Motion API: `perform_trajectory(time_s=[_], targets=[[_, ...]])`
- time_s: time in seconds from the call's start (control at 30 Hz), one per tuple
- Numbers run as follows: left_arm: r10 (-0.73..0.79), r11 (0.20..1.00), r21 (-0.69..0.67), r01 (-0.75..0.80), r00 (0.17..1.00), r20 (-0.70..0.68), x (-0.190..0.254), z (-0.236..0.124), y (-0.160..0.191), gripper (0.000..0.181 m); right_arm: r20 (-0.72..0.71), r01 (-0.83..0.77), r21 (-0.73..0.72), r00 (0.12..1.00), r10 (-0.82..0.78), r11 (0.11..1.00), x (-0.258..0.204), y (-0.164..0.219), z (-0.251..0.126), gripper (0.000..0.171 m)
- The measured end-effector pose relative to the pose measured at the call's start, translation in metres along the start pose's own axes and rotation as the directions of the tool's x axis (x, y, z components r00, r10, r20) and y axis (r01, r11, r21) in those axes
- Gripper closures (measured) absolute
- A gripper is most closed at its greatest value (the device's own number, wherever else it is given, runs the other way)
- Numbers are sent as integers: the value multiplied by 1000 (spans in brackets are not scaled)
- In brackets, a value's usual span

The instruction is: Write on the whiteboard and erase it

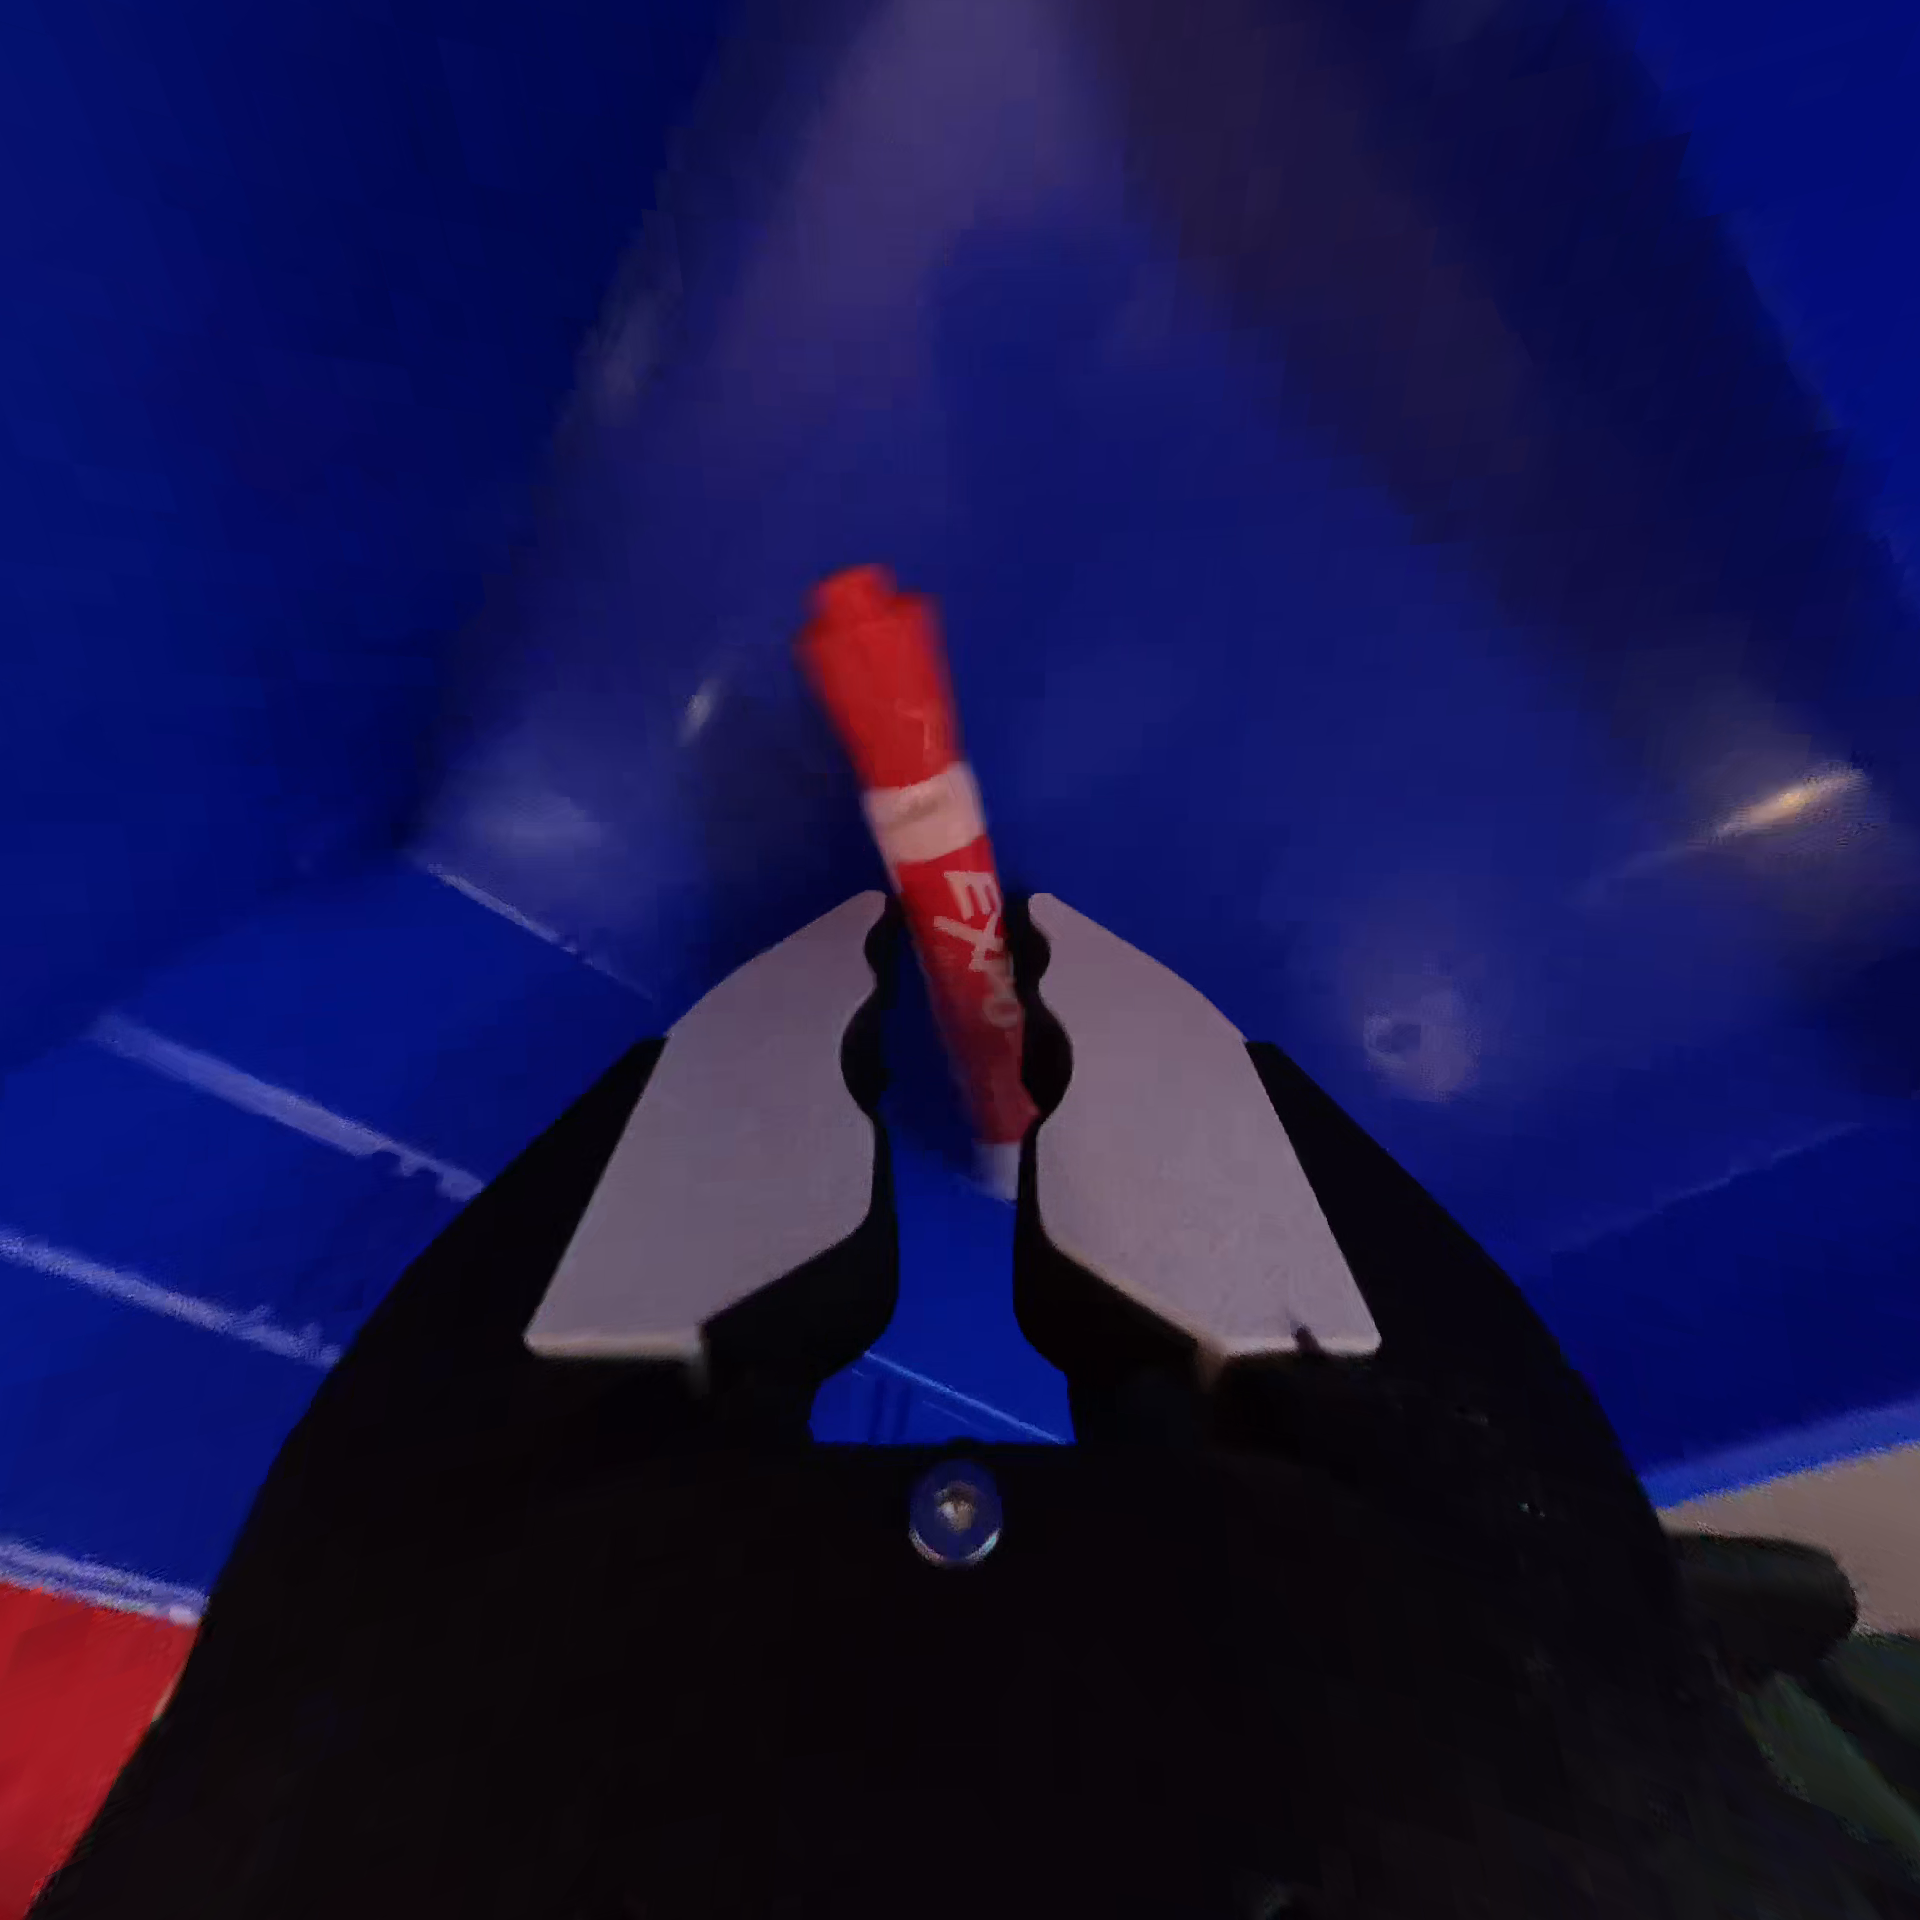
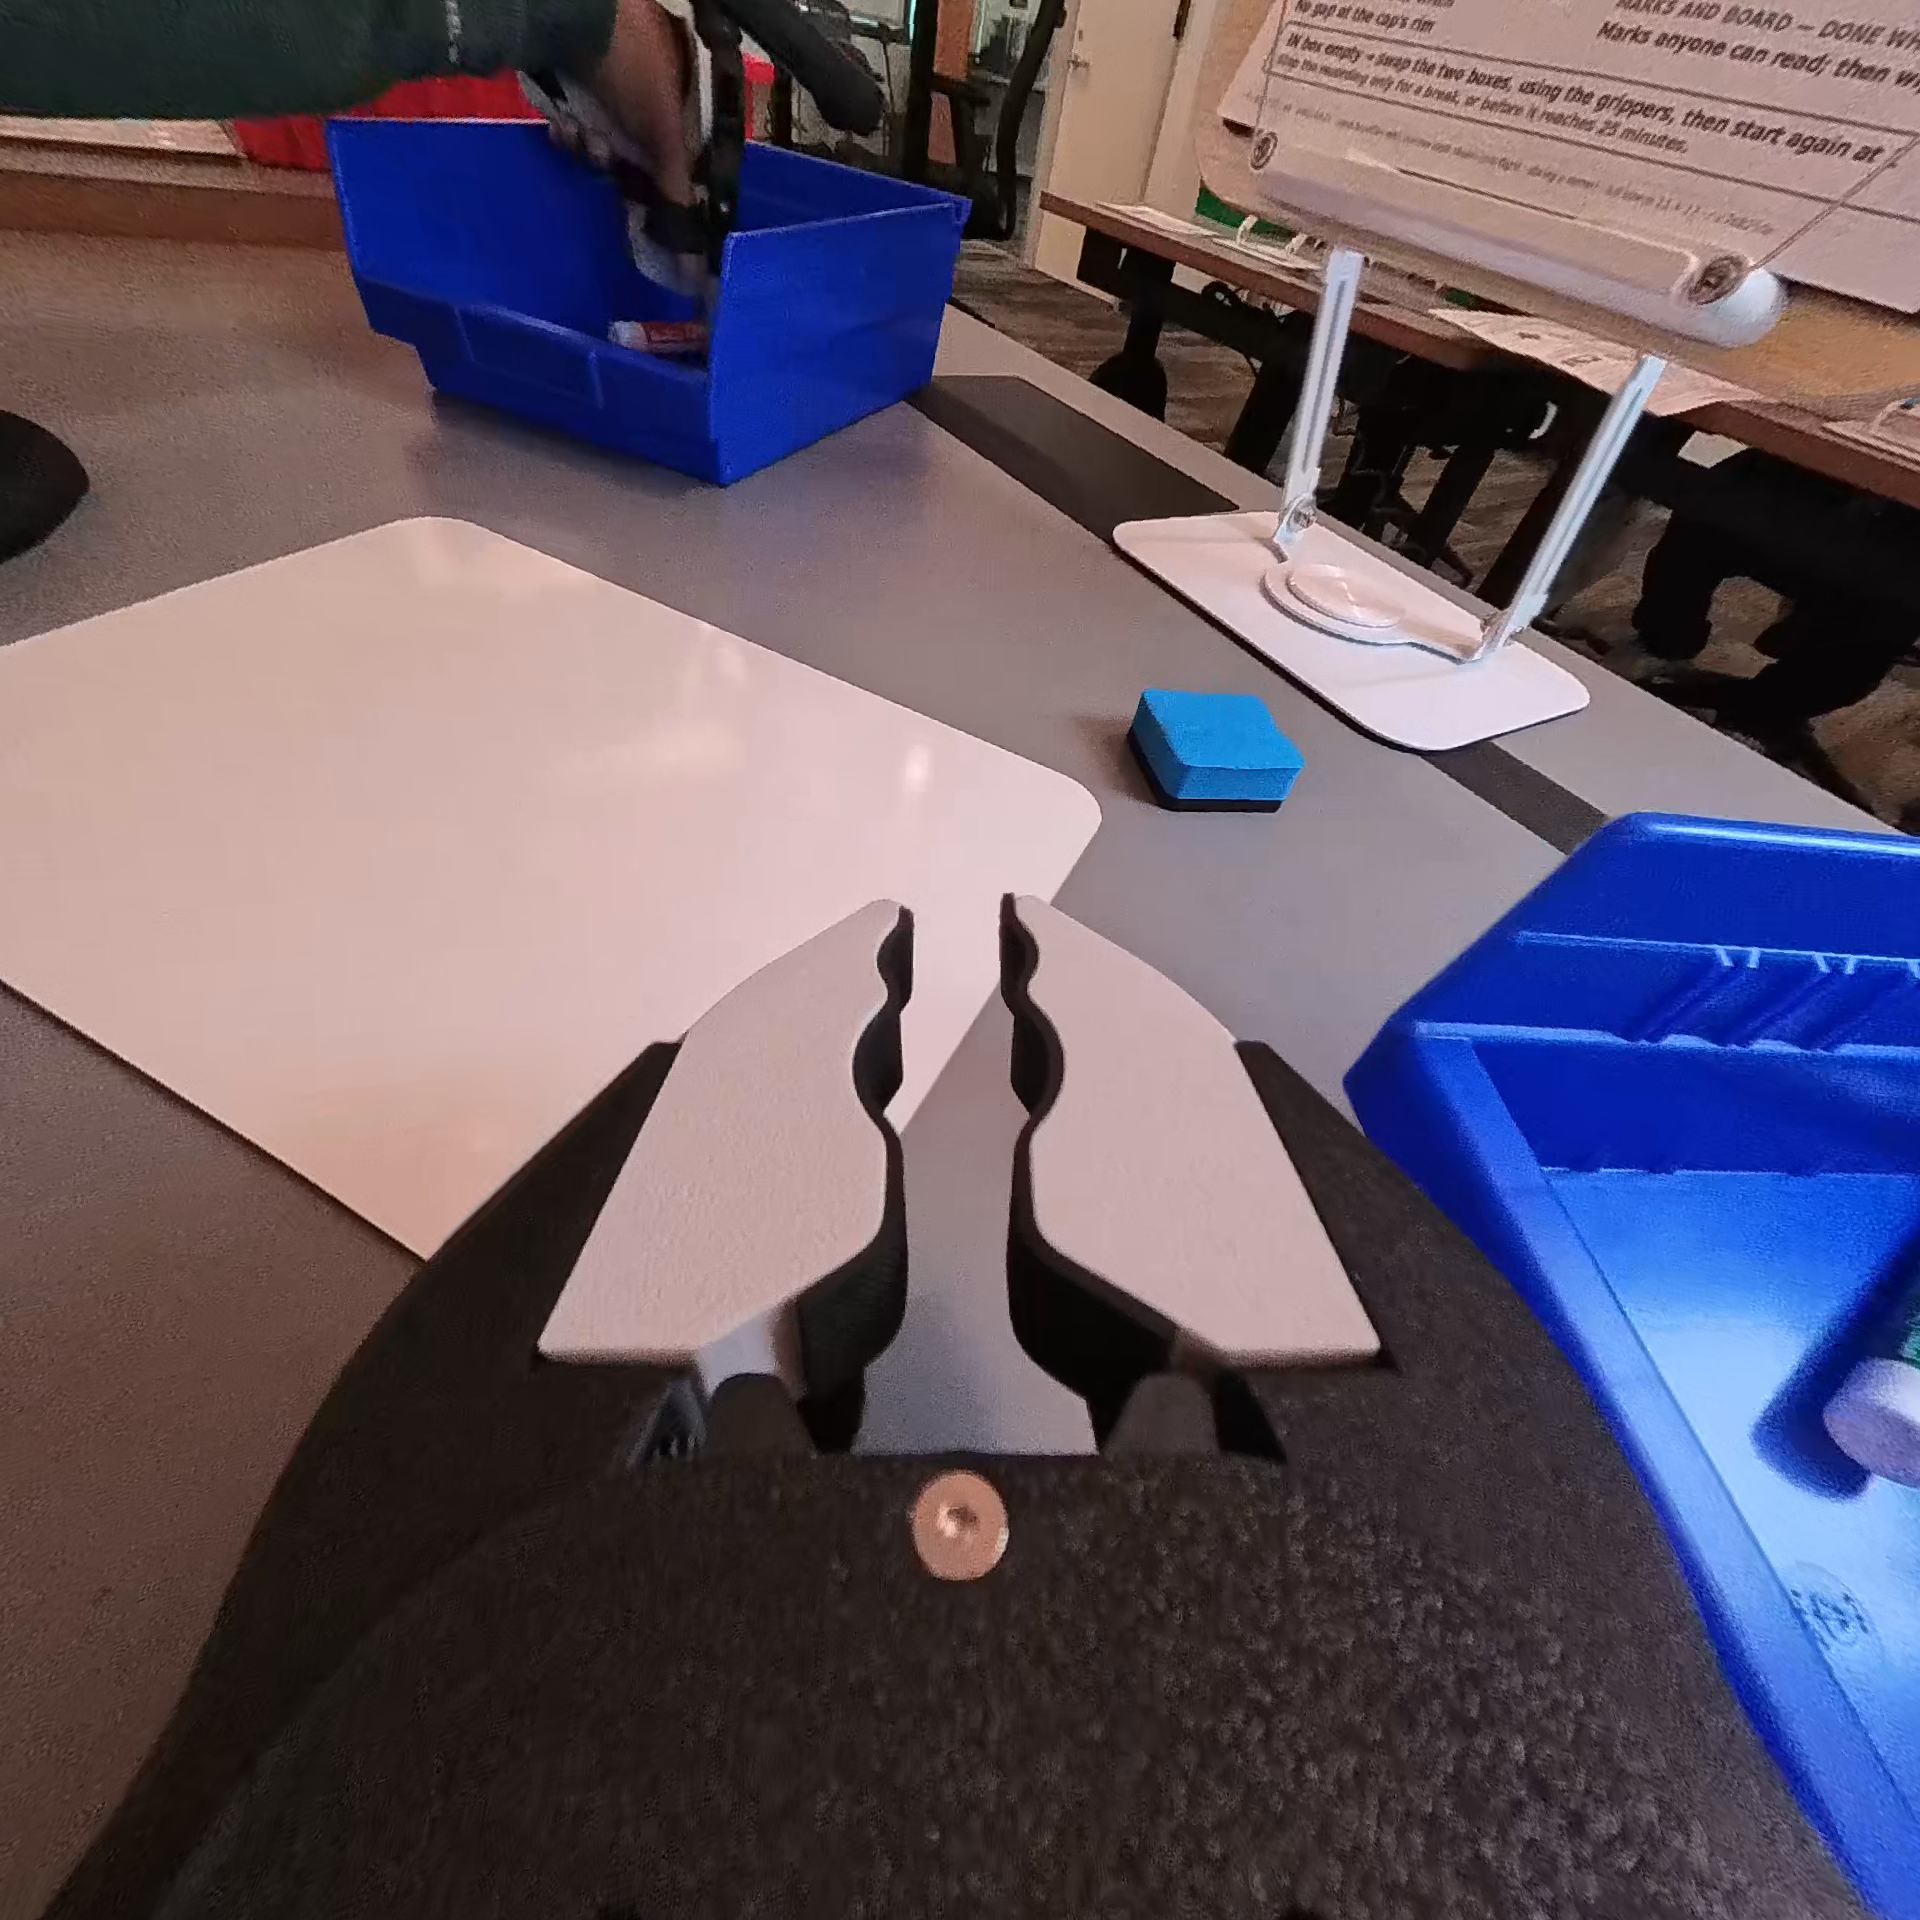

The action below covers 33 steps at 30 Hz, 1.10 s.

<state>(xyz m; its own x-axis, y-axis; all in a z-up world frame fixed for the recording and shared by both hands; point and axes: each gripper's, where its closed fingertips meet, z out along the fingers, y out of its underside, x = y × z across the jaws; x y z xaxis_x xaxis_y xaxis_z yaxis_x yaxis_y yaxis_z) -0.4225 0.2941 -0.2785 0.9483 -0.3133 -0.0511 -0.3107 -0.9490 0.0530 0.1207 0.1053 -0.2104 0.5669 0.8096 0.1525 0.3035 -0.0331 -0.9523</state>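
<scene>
Inside the far blue bin [image 2: 831, 301] our left gripper [image 1: 956, 914] pinches a red marker [image 1: 925, 821]. Our right gripper [image 2: 956, 914], jaws slightly apart and empty, hovers over the blank whiteboard [image 2: 468, 790]; the eraser [image 2: 1216, 753] lies beside it, near a second bin [image 2: 1455, 1049].

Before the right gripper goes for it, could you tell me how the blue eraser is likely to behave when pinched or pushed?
The eraser looks like foam, so probably light and slightly squashy. Its low, blocky shape, flat on the table, suggests sliding rather than rolling or tipping. The dark underside may drag.
</scene>
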Motion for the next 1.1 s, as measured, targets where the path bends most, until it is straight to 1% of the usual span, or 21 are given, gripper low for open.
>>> perform_trajectory(time_s=[0.07, 0.13, 0.17, 0.2, 0.27, 0.3, 0.33, 0.37, 0.4, 0.43, 0.47, 0.5, 0.57, 0.63, 0.7, 0.77, 0.87, 0.9, 0.97, 1.07, 1.1], targets=[[75, 994, 75, -75, 997, 6, 8, -7, -7, 162, -3, 19, -3, 1000, -19, 1000, -2, 0, 1, 155], [155, 960, 236, -149, 988, -9, 24, -30, -18, 163, -16, 39, 0, 999, -39, 999, -3, -1, 2, 155], [197, 923, 341, -180, 980, -16, 35, -47, -21, 163, -29, 50, 5, 998, -50, 999, -3, -2, 2, 155], [251, 864, 456, -211, 967, -29, 50, -67, -23, 163, -34, 59, 13, 998, -59, 998, -5, -4, 3, 155], [330, 691, 699, -182, 940, -82, 87, -117, -22, 163, -40, 70, 40, 997, -69, 997, -10, -12, 6, 155], [401, 578, 805, -134, 906, -137, 113, -145, -17, 163, -38, 75, 55, 997, -73, 996, -14, -18, 9, 154], [492, 445, 893, -69, 852, -179, 143, -174, -8, 164, -40, 84, 69, 996, -81, 994, -18, -26, 15, 152], [573, 317, 948, 19, 793, -208, 172, -202, 4, 163, -38, 97, 85, 995, -94, 992, -23, -36, 21, 148], [640, 227, 965, 129, 727, -247, 198, -224, 17, 163, -37, 115, 104, 993, -112, 988, -30, -49, 28, 143], [697, 170, 953, 253, 652, -297, 222, -242, 30, 163, -43, 138, 126, 990, -133, 982, -37, -63, 36, 139], [746, 136, 917, 374, 570, -344, 243, -256, 42, 163, -54, 168, 153, 985, -161, 974, -45, -79, 44, 133], [781, 128, 869, 479, 491, -385, 263, -265, 52, 163, -70, 210, 176, 977, -201, 962, -55, -96, 52, 128], [817, 171, 765, 621, 344, -462, 299, -271, 66, 163, -138, 326, 220, 943, -302, 919, -72, -132, 67, 118], [837, 249, 668, 701, 192, -513, 332, -271, 77, 164, -208, 437, 262, 896, -392, 861, -90, -167, 81, 112], [841, 315, 608, 729, 82, -535, 357, -270, 86, 164, -260, 508, 275, 857, -446, 816, -102, -191, 92, 109], [844, 347, 578, 739, 23, -536, 372, -270, 95, 163, -296, 561, 269, 822, -487, 783, -107, -203, 100, 110], [839, 369, 565, 738, -3, -544, 385, -261, 103, 164, -345, 633, 263, 766, -542, 728, -110, -212, 102, 122], [831, 396, 544, 740, -36, -556, 388, -258, 105, 164, -357, 647, 265, 755, -550, 715, -111, -214, 101, 126], [819, 429, 490, 759, -98, -566, 389, -257, 109, 164, -362, 659, 252, 743, -563, 709, -110, -215, 102, 128], [819, 428, 474, 770, -109, -563, 392, -254, 110, 163, -382, 680, 270, 725, -573, 681, -113, -214, 102, 130], [820, 428, 474, 770, -110, -562, 392, -254, 110, 163, -385, 685, 277, 721, -576, 673, -115, -213, 102, 136]])
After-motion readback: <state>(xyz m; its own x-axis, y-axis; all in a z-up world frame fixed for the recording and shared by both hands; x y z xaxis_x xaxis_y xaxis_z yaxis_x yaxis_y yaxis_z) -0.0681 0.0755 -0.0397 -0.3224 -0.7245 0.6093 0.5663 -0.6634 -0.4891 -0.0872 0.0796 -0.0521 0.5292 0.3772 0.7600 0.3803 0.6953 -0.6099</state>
